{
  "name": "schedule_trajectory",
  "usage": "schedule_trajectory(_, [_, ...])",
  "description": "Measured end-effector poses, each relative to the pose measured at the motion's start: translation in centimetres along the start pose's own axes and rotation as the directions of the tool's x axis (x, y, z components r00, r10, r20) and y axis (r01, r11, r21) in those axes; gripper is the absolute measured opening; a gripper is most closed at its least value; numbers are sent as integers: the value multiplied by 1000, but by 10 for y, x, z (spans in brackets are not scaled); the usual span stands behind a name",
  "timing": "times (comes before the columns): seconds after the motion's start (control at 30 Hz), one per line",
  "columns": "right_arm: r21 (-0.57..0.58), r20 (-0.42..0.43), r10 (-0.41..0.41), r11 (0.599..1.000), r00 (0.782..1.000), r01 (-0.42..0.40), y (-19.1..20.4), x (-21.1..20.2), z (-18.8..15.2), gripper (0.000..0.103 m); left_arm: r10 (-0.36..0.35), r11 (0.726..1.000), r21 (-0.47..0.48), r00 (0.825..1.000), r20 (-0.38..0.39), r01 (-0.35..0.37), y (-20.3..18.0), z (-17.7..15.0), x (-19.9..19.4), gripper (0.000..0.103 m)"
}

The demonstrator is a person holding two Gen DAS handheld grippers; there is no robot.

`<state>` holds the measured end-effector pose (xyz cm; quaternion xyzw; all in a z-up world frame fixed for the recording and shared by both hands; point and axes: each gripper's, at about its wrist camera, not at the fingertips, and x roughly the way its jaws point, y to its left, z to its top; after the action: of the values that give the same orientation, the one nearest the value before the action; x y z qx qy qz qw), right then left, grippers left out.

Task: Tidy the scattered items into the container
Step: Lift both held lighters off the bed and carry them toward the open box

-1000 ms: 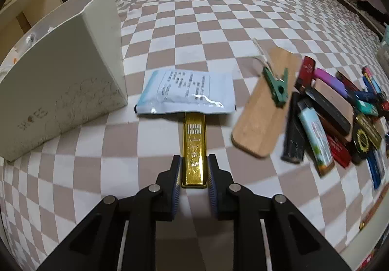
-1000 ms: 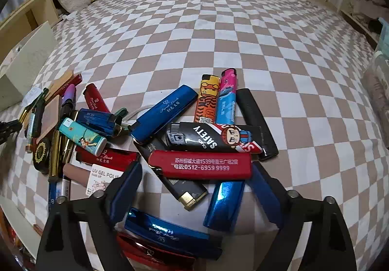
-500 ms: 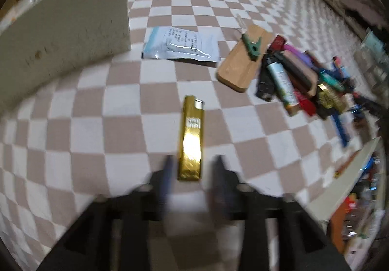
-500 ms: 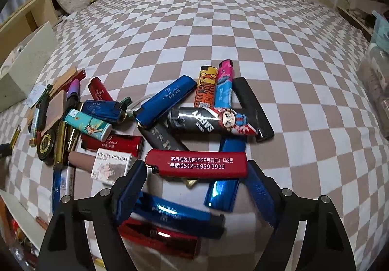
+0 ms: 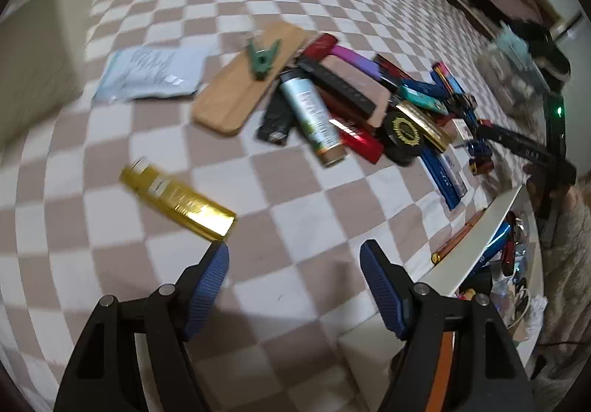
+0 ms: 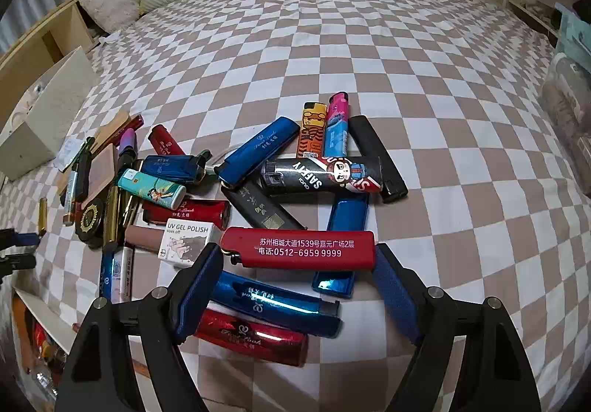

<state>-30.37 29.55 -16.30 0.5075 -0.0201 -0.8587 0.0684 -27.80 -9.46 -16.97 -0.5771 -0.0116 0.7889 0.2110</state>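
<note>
A gold lighter (image 5: 177, 201) lies loose on the checkered sheet, up and left of my left gripper (image 5: 294, 251). That gripper is open with only bare sheet between its fingers. In the right wrist view my right gripper (image 6: 299, 255) hangs over a pile of lighters. Its pads sit against both ends of a red lighter (image 6: 299, 247) with white print, which rests on blue lighters. The white box (image 6: 48, 116) stands at the far left; it is a blurred wall (image 5: 33, 54) in the left wrist view.
A wooden board (image 5: 247, 87) with a green clip (image 5: 264, 57) and a white sachet (image 5: 147, 74) lie near the box. Several lighters and a UV gel polish carton (image 6: 186, 238) crowd the pile. A white ledge (image 5: 480, 238) runs along the near bed edge.
My left gripper opened, let go of the gold lighter and swung right; the lighter now lies on the sheet. My right gripper's jaws closed in a little onto the red lighter's ends.
</note>
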Motion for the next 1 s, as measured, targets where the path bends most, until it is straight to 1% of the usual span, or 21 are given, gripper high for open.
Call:
schedule_trajectory(0.07, [-1, 7, 6, 1000, 1000, -6, -1, -3, -1, 82, 17, 999, 30, 1000, 8, -17, -3, 7, -1, 73])
schedule_trajectory(0.13, [-7, 15, 4, 1000, 1000, -4, -4, -8, -5, 82, 57, 997, 48, 998, 36, -59, -1, 14, -6, 73])
schedule_trajectory(0.2, [-12, 22, 3, 1000, 1000, -3, -2, -10, -6, 82, 114, 991, 58, 991, 66, -118, 7, 16, -13, 75])
schedule_trajectory(0.27, [-12, 32, 3, 1000, 999, -3, -3, -14, -8, 82, 174, 982, 62, 981, 91, -180, 19, 17, -20, 75])
schedule_trajectory(0.37, [-4, 51, -6, 1000, 999, 6, -3, -18, -11, 82, 220, 970, 82, 970, 101, -228, 33, 17, -20, 82])
schedule_trajectory(0.4, [0, 51, -2, 1000, 999, 2, -3, -18, -12, 82, 229, 966, 95, 968, 98, -239, 36, 17, -18, 83])
schedule_trajectory(0.57, [38, 41, 18, 999, 999, -19, -11, -20, -25, 82, 264, 944, 184, 961, 79, -275, 38, 20, -6, 83])
schedule_trajectory(0.67, [65, 38, 29, 997, 999, -32, -15, -19, -32, 82, 244, 942, 223, 968, 67, -253, 33, 24, 0, 83])
schedule_trajectory(0.77, [95, 31, 42, 994, 999, -44, -20, -19, -39, 82, 242, 933, 260, 968, 58, -249, 26, 28, 7, 83])
schedule_trajectory(0.87, [106, 24, 47, 993, 999, -49, -22, -20, -45, 82, 270, 920, 283, 962, 49, -272, 23, 30, 16, 83])
schedule_trajectory(1.0, [116, 31, 57, 991, 998, -60, -23, -25, -50, 82, 276, 916, 286, 959, 58, -281, 23, 28, 17, 83])
